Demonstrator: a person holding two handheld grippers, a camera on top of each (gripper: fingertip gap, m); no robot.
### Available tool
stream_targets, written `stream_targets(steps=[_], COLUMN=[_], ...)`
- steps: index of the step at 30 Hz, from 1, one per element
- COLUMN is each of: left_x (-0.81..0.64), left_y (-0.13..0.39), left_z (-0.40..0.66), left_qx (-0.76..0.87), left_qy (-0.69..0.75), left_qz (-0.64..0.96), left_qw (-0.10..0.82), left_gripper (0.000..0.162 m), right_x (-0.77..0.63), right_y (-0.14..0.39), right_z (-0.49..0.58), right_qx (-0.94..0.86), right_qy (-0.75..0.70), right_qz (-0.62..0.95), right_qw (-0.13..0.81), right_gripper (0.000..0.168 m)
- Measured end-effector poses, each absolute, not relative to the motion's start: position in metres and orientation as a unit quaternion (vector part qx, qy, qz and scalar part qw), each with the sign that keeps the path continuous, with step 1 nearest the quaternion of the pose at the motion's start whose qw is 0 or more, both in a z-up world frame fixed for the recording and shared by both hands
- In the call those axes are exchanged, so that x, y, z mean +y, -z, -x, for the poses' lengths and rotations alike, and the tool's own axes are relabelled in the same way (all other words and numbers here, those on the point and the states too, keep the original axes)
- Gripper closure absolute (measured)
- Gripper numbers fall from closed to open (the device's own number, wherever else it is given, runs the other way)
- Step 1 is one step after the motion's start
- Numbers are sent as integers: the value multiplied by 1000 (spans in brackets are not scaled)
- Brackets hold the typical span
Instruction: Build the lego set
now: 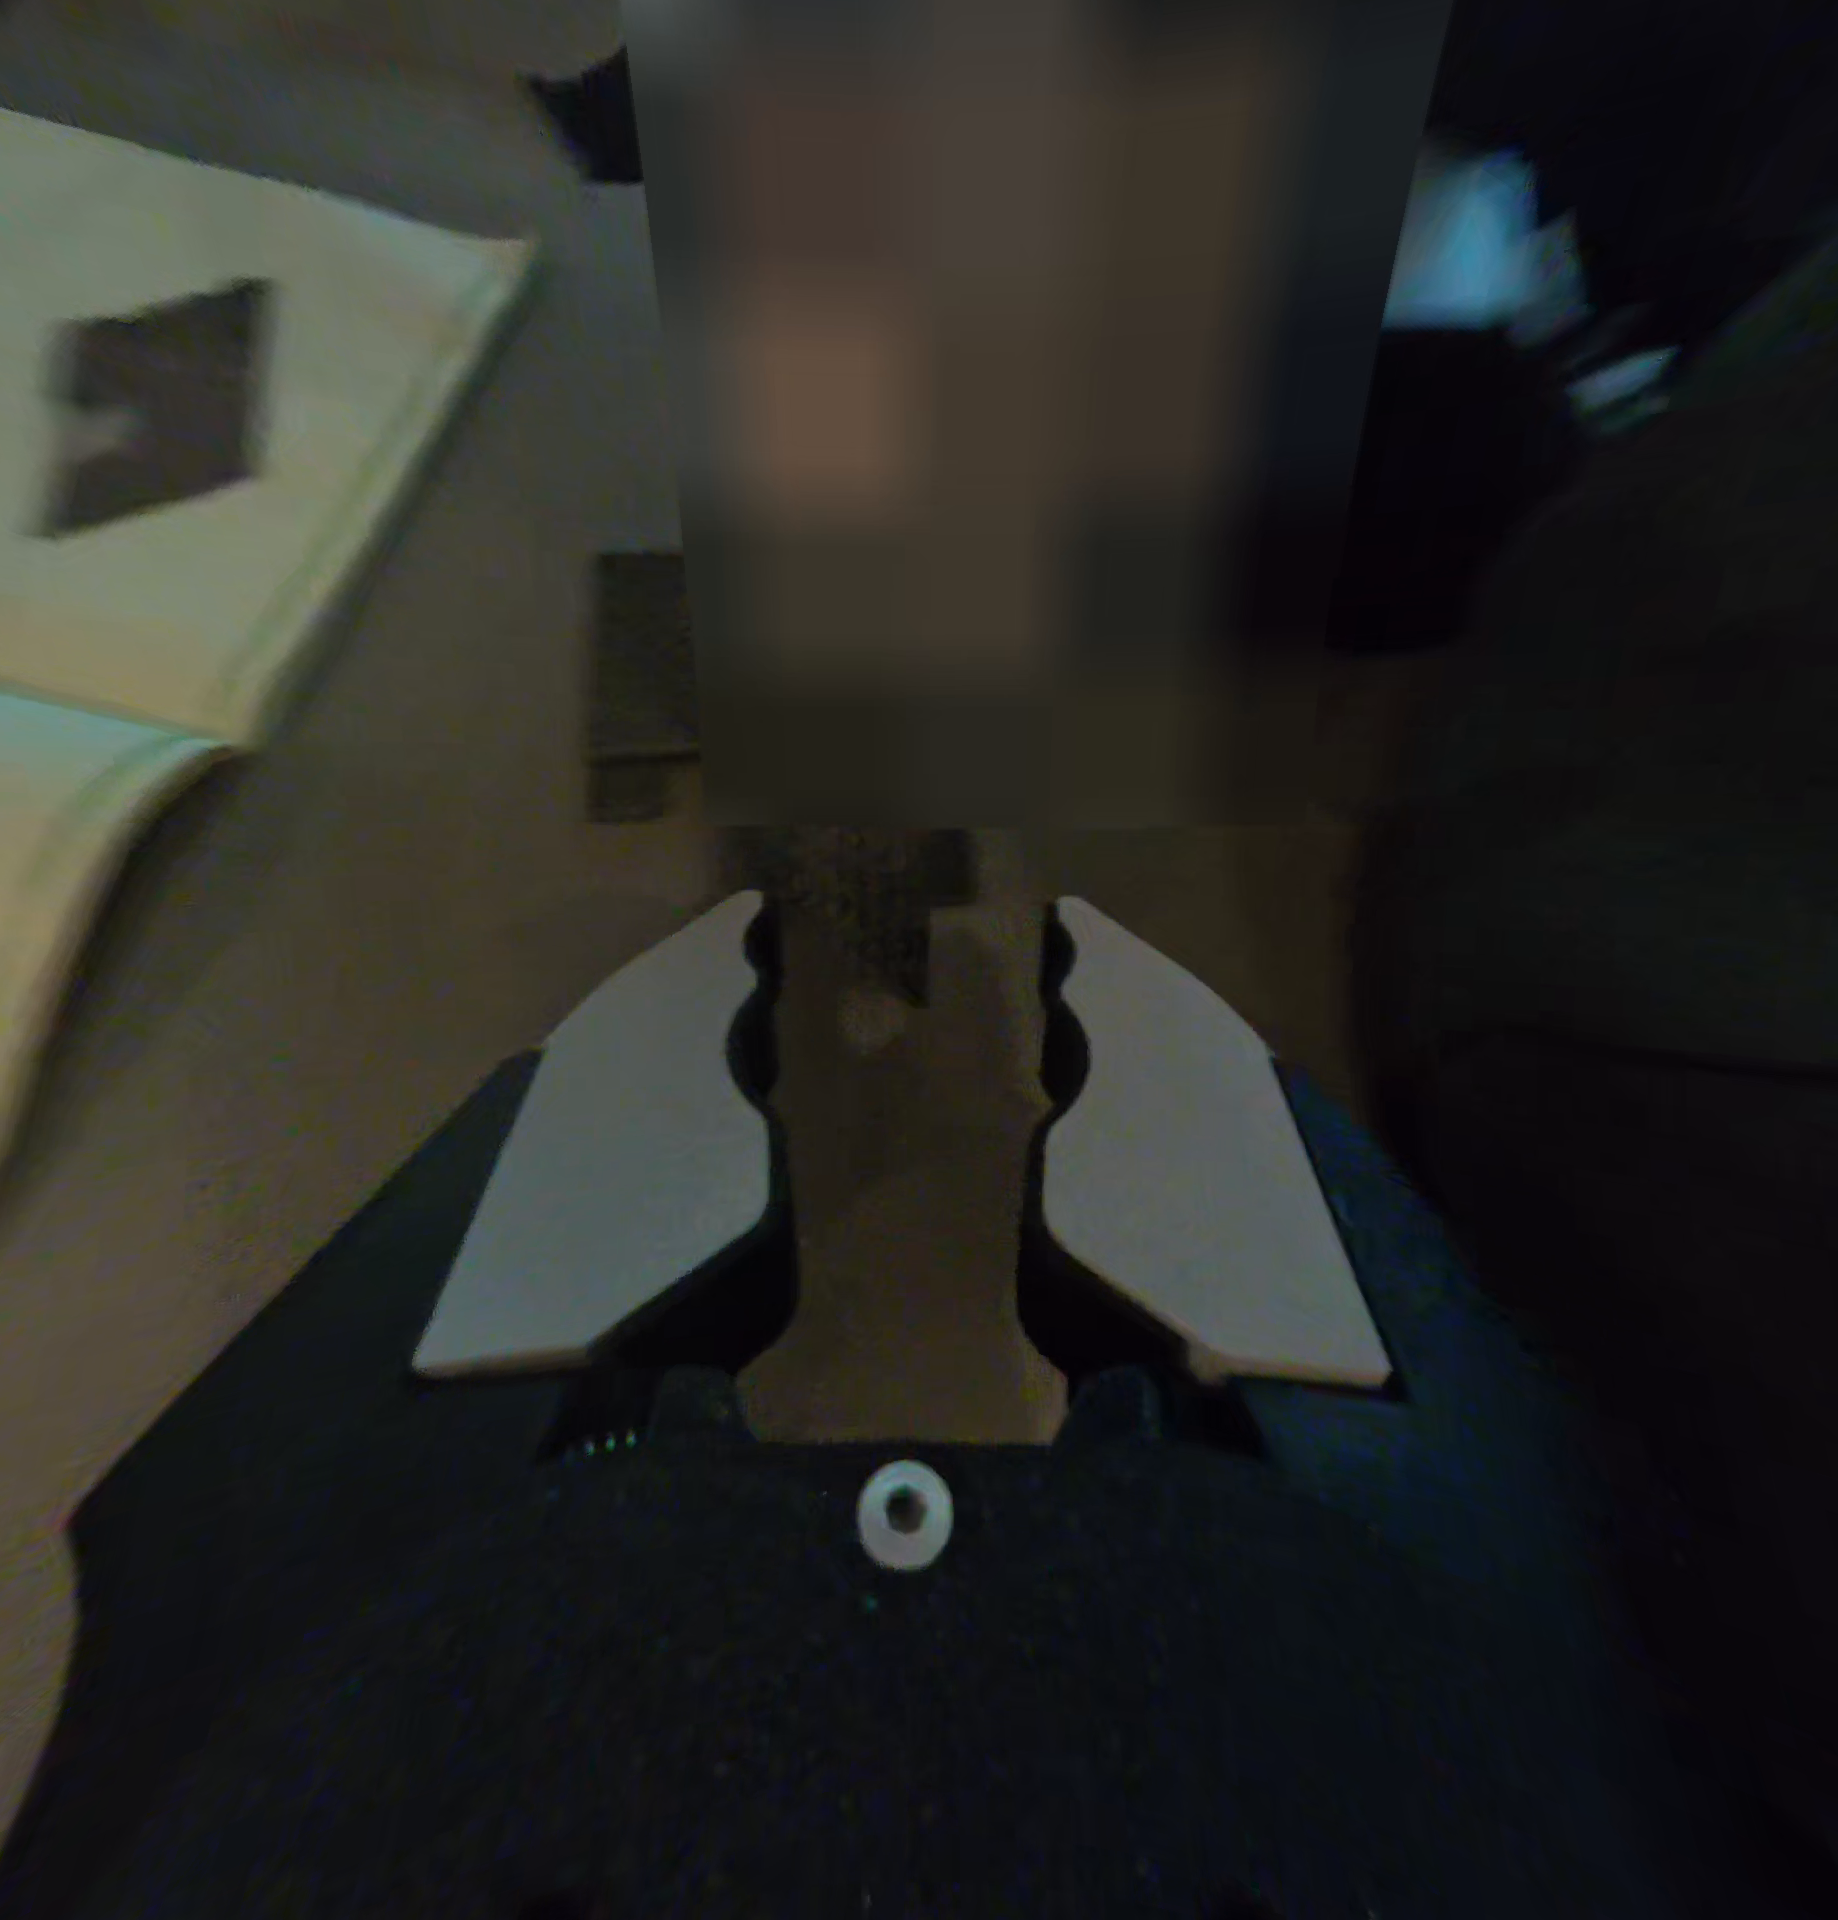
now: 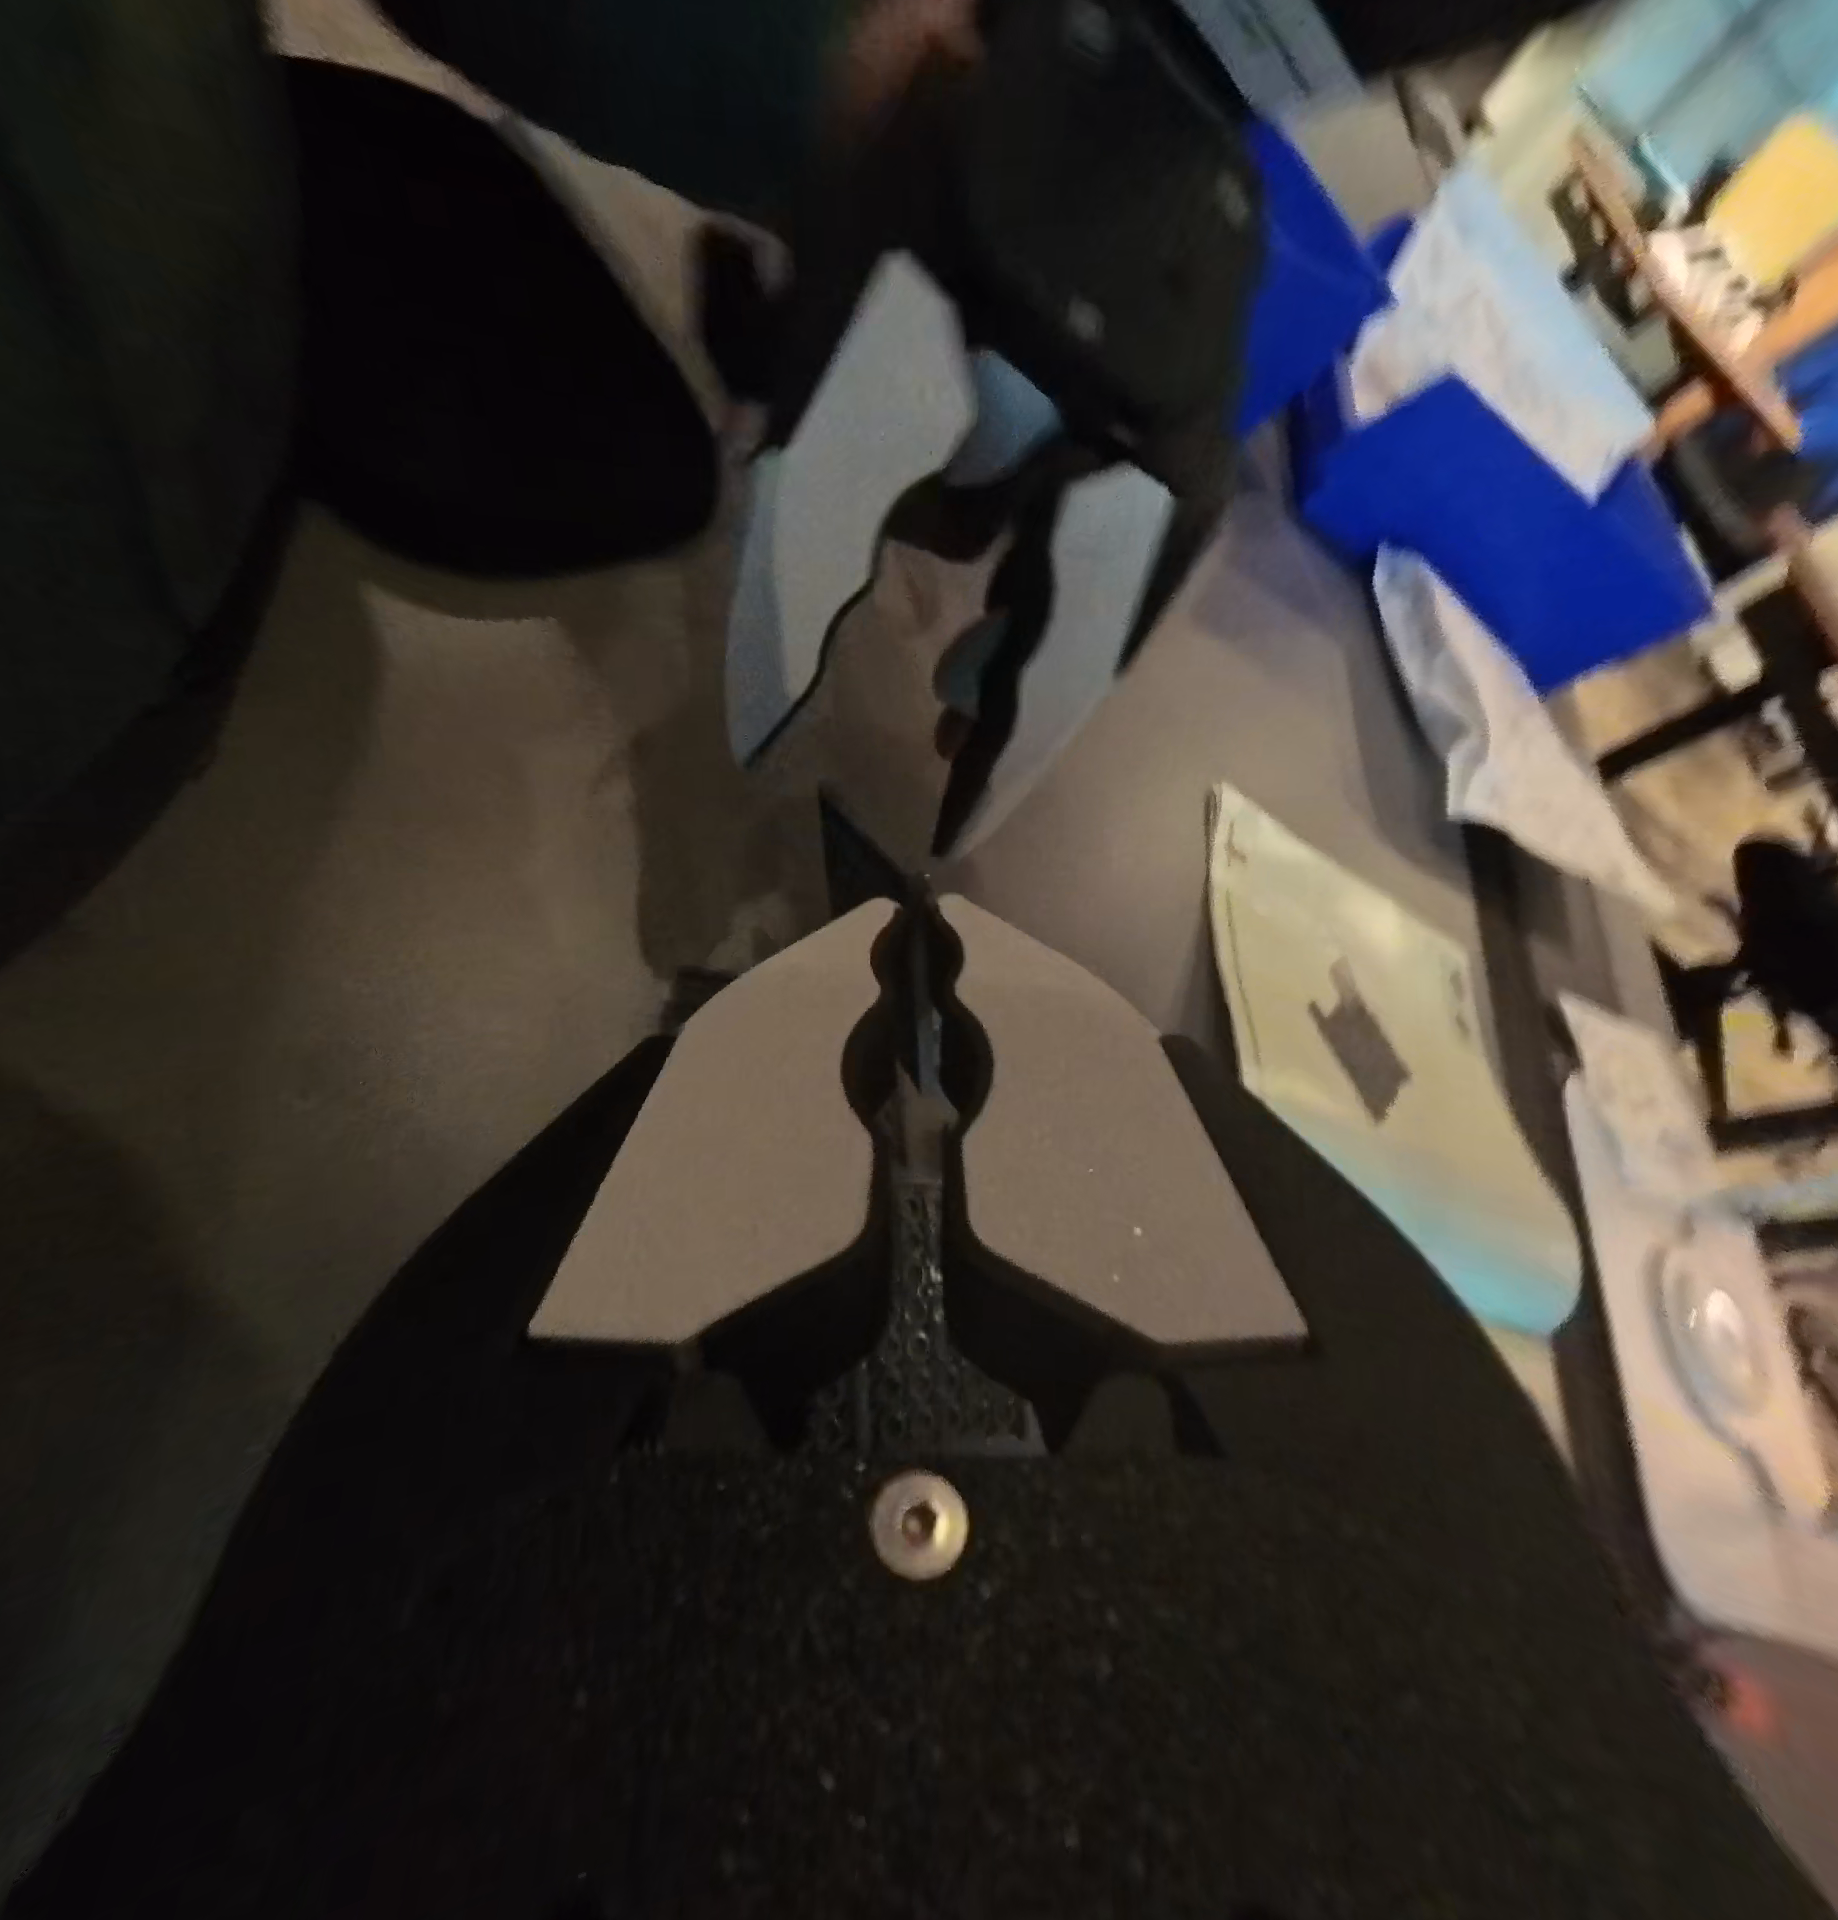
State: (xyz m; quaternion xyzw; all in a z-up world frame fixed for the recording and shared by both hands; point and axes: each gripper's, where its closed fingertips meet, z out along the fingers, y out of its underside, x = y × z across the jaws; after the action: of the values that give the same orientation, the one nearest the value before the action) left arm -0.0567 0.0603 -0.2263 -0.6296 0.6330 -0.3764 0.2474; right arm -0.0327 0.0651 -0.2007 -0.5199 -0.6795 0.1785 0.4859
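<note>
Between the right gripper's closed jaws sat a thin dark lego piece; opposite, the left gripper gaped empty (an instruction booklet lay beside them on the table).

The blurred booklet apparently shows no readable print.

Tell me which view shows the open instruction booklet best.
The left wrist view: the instruction booklet fills its left side, pages spread open, though blurred. The right wrist view shows it smaller and skewed, at the right beyond the right gripper.
</note>
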Motion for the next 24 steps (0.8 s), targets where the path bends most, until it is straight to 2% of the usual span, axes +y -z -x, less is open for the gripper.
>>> stream_targets(steps=[8,11,15,24], left_x=[17,7,2,2], left_y=[219,222,227,222], left_z=[56,53,51,49], left_qx=[629,636,651,634], left_qy=[525,537,529,556], left_qz=[563,548,540,531], left_qw=[108,83,70,78], left_gripper=[93,95,107,105], right_x=[32,23,20,17], right_y=[188,185,180,175], right_z=[51,56,57,57], right_qx=[-730,-739,-738,-727], right_qy=[-168,-163,-161,-177], right_qz=[432,416,409,409], right_qw=[502,505,512,523], right_gripper=[166,167,167,167])
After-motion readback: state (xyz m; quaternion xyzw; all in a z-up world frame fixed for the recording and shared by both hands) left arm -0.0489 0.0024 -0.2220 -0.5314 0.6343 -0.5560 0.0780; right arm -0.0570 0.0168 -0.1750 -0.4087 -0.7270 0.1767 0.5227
